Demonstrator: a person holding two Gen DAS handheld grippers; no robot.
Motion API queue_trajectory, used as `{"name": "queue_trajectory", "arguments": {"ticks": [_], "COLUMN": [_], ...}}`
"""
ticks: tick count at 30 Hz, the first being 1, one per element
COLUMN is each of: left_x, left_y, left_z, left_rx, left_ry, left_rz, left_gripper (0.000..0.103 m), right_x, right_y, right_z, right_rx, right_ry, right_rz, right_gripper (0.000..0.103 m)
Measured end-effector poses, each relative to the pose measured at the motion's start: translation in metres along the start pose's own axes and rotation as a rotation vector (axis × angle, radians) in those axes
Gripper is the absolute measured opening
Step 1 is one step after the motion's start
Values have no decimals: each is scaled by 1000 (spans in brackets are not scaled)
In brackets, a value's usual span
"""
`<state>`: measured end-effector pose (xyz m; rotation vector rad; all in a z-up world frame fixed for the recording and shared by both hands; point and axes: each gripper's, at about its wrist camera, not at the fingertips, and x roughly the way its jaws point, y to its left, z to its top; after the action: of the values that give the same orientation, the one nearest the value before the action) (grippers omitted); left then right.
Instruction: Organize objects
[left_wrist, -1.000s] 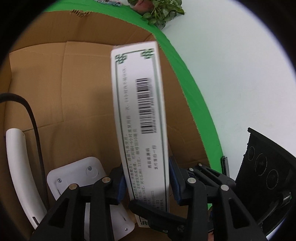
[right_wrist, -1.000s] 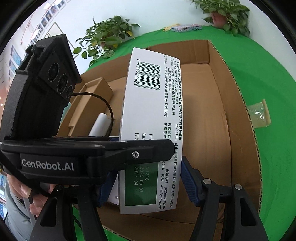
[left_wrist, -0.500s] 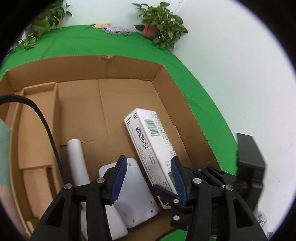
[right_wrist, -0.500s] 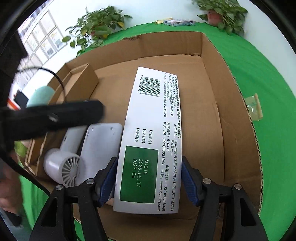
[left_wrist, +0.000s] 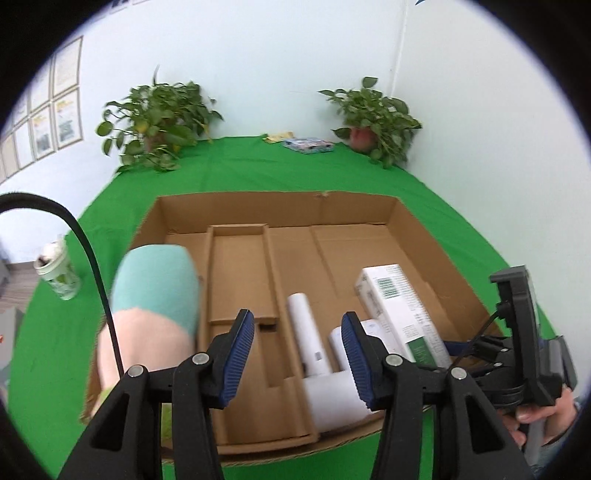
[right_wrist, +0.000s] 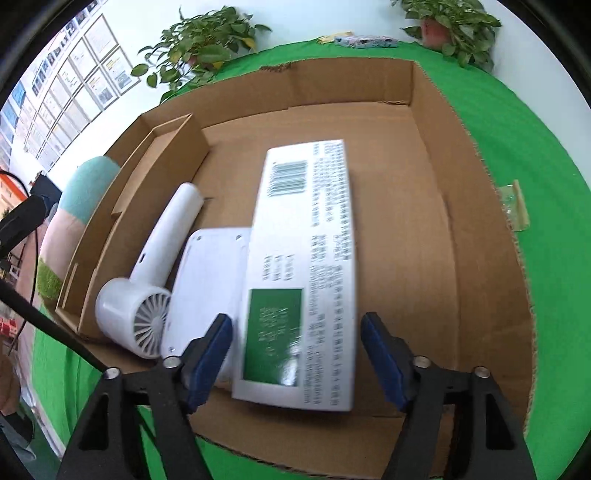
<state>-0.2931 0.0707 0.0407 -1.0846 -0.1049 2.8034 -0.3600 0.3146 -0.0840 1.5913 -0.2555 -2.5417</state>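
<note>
Blue-padded and spread wide, our right gripper (right_wrist: 297, 356) hangs with nothing between its jaws; the white medicine box (right_wrist: 301, 266) lies just ahead of it in the cardboard tray (right_wrist: 476, 229), its left edge over a flat white device (right_wrist: 207, 280) beside a white handheld fan (right_wrist: 147, 280). Our left gripper (left_wrist: 297, 356) is also spread and empty, the box ahead to its right. Beyond lie green cloth (left_wrist: 258, 170) and potted plants (left_wrist: 373, 114) against a pale wall.

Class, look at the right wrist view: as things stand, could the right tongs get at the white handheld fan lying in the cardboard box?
Probably yes. The right tongs are open and empty above the box, and the white handheld fan lies uncovered at the left. The white-and-green carton sits directly ahead, so they would need to shift left past it.
</note>
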Motion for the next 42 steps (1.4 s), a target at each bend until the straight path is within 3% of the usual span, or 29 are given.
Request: {"name": "queue_trajectory", "arguments": {"ticks": [6, 9, 12, 14, 18, 21, 25, 30, 42], "left_x": [-23, -29, -22, -20, -13, -10, -1, 2, 2], "left_y": [24, 31, 32, 31, 29, 21, 11, 12, 11], "left_z": [-26, -40, -52, -61, -79, -87, -94, -93, -94], "left_rx": [-4, 1, 1, -3, -16, 1, 29, 11, 11], "left_ry": [-21, -27, -62, -96, -172, -203, -209, -203, -193], "left_rz": [105, 147, 171, 206, 262, 292, 336, 324, 328], "left_gripper": [48, 52, 57, 67, 73, 79, 81, 85, 88], "right_x": [0, -10, -31, -47, -66, -55, -47, -43, -41], "right_y": [5, 7, 16, 28, 48, 55, 69, 71, 70], "right_z": [-3, -5, -14, -28, -63, -74, -81, -86, -83], "right_rx": [-11, -13, -34, -56, -32, -21, -78, -78, -79], "right_ry": [5, -34, -130, -233, -472, -482, -525, -572, -569], "right_rz": [-22, -84, -130, -147, -217, -194, -262, -272, -263], "right_gripper": [68, 70, 87, 99, 102, 103, 102, 103, 103]}}
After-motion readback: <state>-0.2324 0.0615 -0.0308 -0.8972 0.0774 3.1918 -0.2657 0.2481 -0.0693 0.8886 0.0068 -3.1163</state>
